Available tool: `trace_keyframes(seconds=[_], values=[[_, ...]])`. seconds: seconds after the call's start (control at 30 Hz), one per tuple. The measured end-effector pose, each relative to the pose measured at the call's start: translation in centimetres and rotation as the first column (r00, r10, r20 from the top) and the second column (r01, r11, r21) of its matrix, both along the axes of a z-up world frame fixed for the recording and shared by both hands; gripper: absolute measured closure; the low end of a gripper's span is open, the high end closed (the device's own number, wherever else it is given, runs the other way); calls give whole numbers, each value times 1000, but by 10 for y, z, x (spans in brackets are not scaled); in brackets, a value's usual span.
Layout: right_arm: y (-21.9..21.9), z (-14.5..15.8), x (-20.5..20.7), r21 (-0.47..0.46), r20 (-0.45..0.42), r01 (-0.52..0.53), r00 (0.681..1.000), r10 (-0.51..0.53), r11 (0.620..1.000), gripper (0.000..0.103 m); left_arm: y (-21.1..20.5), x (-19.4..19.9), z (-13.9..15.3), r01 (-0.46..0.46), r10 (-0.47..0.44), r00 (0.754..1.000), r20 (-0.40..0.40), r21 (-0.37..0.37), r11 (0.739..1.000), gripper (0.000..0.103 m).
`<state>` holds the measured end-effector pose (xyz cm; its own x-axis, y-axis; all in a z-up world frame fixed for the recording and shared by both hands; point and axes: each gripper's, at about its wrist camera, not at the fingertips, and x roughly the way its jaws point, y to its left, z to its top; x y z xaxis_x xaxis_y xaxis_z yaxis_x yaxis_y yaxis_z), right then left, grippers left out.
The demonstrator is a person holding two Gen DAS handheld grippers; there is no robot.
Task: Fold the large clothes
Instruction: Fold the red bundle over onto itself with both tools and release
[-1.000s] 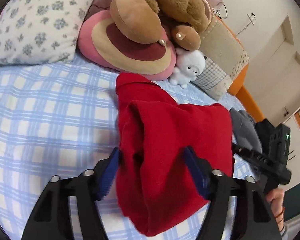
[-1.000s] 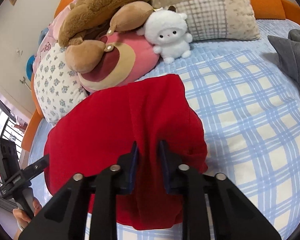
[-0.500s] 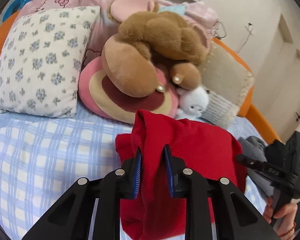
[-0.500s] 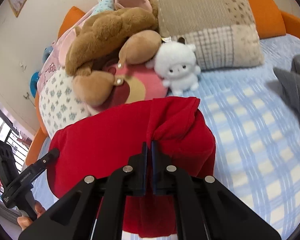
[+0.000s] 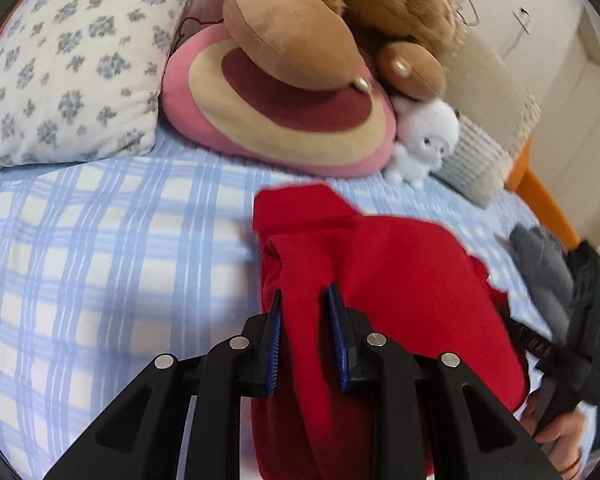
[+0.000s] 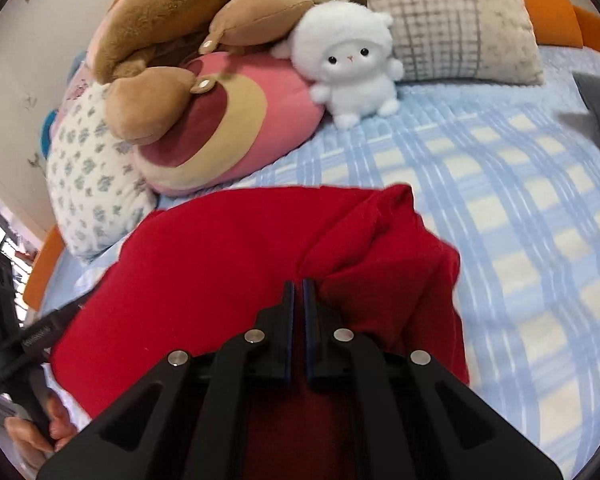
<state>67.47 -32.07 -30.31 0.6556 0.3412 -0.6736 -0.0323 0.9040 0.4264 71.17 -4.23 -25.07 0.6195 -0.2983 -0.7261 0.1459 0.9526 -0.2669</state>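
Note:
A red garment (image 5: 400,288) lies bunched on the blue checked bed. In the left wrist view my left gripper (image 5: 306,300) is shut on a thick fold at its left edge, blue pads pressing the cloth from both sides. The right wrist view shows the same red garment (image 6: 228,256) with my right gripper (image 6: 299,286) shut on a thin pinch near its right corner, cloth gathered into creases at the tips. Each view shows the other handheld gripper at its edge, held by a hand.
Near the headboard lie a floral pillow (image 5: 68,60), a pink round plush (image 5: 276,120) with a brown plush on top, a white plush (image 6: 352,60) and a beige patchwork cushion (image 6: 452,24). A grey garment (image 5: 540,272) lies to the right. Checked sheet (image 5: 100,260) spreads left.
Both grippers closed on the red garment; the left went from wide open to clamped on a fold. Both lifted the cloth, then came back down toward the bed.

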Motion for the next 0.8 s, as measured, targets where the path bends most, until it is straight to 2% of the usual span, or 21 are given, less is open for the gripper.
trace_keyframes(seconds=[0.07, 0.1, 0.13, 0.17, 0.23, 0.27, 0.37, 0.43, 0.5, 0.53, 0.6, 0.67, 0.7, 0.73, 0.8], values=[[8, 1, -4, -72, 9, -13, 1000, 14, 997, 98, -6, -4, -1, -2, 0, 1000, 30, 56, 998, 77], [14, 4, -3, -120, 2, -7, 1000, 8, 993, 97, -6, -2, 0, -17, 15, 999, 28, 60, 998, 77], [18, 9, 0, -151, -7, 1, 1000, -2, 988, 96, -5, 1, 3, -31, 30, 999, 20, 44, 999, 77], [22, 15, 1, -177, -13, -2, 1000, -1, 984, 96, 0, 2, 8, -50, 50, 999, -2, -3, 999, 77], [17, 32, -5, -155, -7, -4, 1000, 3, 988, 88, 11, -2, 21, -70, 69, 998, -8, -87, 994, 74], [11, 46, -15, -106, 24, -10, 1000, 13, 994, 83, 20, -10, 33, -74, 75, 997, 8, -139, 988, 74], [-1, 90, -50, -60, 152, -35, 987, 44, 998, 59, 32, -36, 60, -46, 62, 996, 66, -224, 974, 76], [-1, 106, -75, -49, 199, -77, 976, 85, 996, 58, 25, -55, 67, 8, 15, 996, 93, -240, 971, 76], [5, 105, -85, -67, 203, -102, 972, 114, 992, 59, 10, -80, 65, 77, -48, 991, 123, -237, 969, 75], [12, 96, -89, -77, 171, -133, 975, 145, 988, 59, 3, -87, 61, 100, -73, 990, 122, -230, 968, 75], [24, 82, -90, -104, 137, -162, 975, 175, 981, 66, -22, -95, 44, 137, -124, 987, 104, -136, 981, 75], [37, 65, -85, -147, 107, -170, 977, 186, 974, 70, -36, -90, 34, 128, -121, 987, 102, -61, 990, 77], [42, 50, -77, -149, 65, -171, 981, 182, 974, 71, -35, -83, 31, 110, -103, 990, 93, -69, 992, 83], [44, 42, -76, -138, 54, -167, 983, 175, 976, 71, -30, -79, 26, 90, -83, 994, 68, -100, 991, 96], [42, 24, -69, -99, 43, -145, 988, 149, 985, 72, -16, -56, 9, 47, -54, 998, -34, -196, 980, 95]])
